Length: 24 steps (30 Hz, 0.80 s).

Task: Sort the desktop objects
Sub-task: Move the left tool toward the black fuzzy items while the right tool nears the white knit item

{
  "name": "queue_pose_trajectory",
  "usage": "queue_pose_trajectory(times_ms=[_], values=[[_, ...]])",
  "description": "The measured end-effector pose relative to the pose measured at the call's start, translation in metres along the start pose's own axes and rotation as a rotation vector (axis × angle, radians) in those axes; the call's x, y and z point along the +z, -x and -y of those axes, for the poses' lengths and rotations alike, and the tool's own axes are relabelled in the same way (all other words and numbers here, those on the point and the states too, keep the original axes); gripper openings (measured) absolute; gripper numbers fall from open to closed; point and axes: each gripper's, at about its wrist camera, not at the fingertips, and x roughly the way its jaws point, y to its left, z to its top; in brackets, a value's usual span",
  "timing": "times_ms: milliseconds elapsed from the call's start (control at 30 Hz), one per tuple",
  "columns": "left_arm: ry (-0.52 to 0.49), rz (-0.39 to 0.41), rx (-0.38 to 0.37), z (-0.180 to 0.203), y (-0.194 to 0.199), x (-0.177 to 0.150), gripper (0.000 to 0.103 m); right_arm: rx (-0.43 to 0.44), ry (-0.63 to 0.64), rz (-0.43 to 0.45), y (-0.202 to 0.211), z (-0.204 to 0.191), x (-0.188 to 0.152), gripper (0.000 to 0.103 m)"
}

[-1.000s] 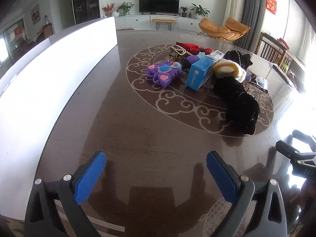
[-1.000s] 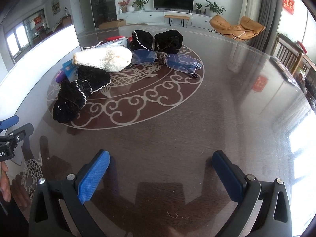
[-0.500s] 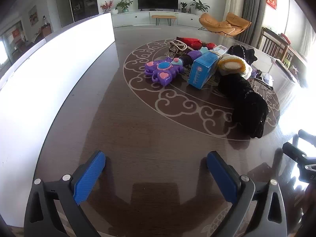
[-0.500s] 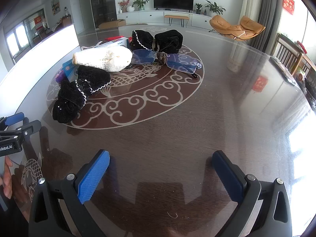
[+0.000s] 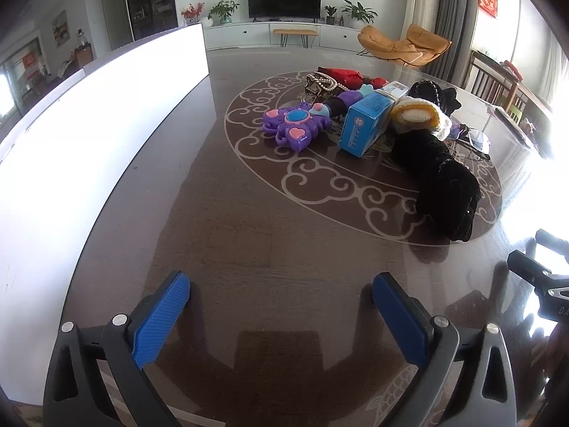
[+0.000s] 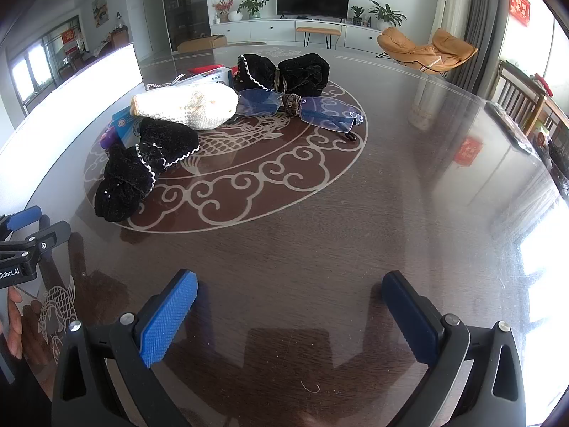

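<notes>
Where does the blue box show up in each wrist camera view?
Left wrist: blue box upper middle, right of the purple toy.
Right wrist: only a corner at left, behind the cream knit piece.
Shared landmark: the cream knit piece.

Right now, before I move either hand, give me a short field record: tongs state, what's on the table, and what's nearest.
left tongs: open, empty, low over bare table
right tongs: open, empty
pile: purple toy, blue box, cream knit item, glasses, black velvet bow
nearest the tongs: black velvet piece
left side: white panel along the table's edge
contact: none
</notes>
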Motion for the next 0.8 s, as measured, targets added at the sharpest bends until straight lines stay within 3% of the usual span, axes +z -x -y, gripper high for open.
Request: queue_pose_trajectory(times_ms=[600, 733, 800], values=[[0.001, 0.001, 0.003, 0.0, 0.0, 0.0, 0.103, 0.002, 0.006, -0.004, -0.001, -0.001, 0.0, 0.103], [0.001, 0.001, 0.003, 0.0, 0.0, 0.0, 0.103, -0.031, -0.016, -0.009, -0.012, 0.002, 0.023, 0.103], [0.001, 0.001, 0.003, 0.0, 0.0, 0.0, 0.103, 0.005, -0.048, -0.002, -0.021, 0.004, 0.047, 0.103]])
